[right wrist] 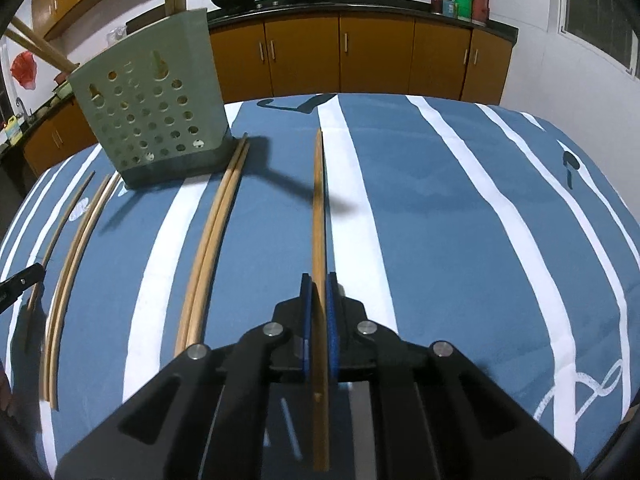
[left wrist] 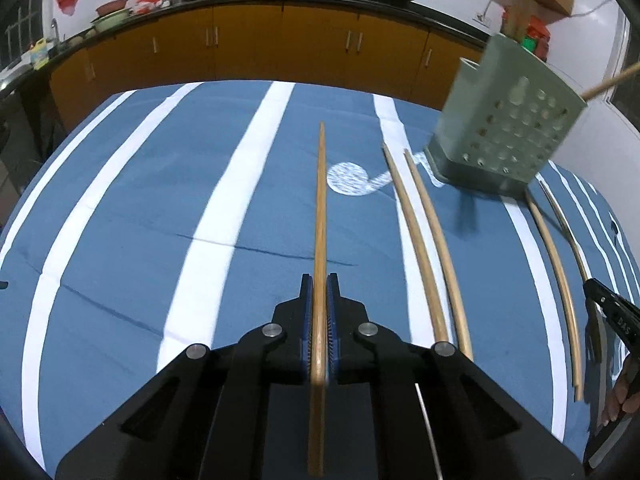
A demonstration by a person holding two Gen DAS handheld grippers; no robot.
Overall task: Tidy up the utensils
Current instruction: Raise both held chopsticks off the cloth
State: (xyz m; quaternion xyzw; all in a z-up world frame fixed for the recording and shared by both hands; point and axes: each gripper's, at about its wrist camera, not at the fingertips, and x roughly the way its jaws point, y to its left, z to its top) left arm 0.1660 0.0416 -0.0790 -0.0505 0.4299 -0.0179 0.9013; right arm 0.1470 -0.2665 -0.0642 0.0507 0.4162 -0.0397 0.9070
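Both grippers loaded, one chopstick each. Left gripper [left wrist: 319, 280]: jaws closed on a chopstick [left wrist: 320, 216] that runs straight out ahead along the finger axis, tail passing back between the blue pads [left wrist: 307, 320]; held lengthwise like this, presumably so the tip can be steered into a slot. Right gripper [right wrist: 319, 280]: jaws likewise clamped on a second chopstick [right wrist: 318, 208], same lengthwise hold, tip forward. Green perforated holder [left wrist: 508, 128] stands on the blue striped tablecloth [left wrist: 140, 208], ahead and to the right of the left jaws; from the right wrist it sits ahead and to the left. It appears tilted, probably lens distortion. Wooden handles already poke out of its top, so some utensils look stowed. Loose chopsticks remaining on the cloth: a pair [left wrist: 424, 248] just right of the left jaws, lying roughly parallel to the held stick, and another pair [right wrist: 208, 248] just left of the right jaws with far tips touching or nearly touching the holder's base. Judgement: task partly done; each held stick needs its tip raised and carried to the holder opening. Risk: long sticks gripped near one end may pivot in the pads.
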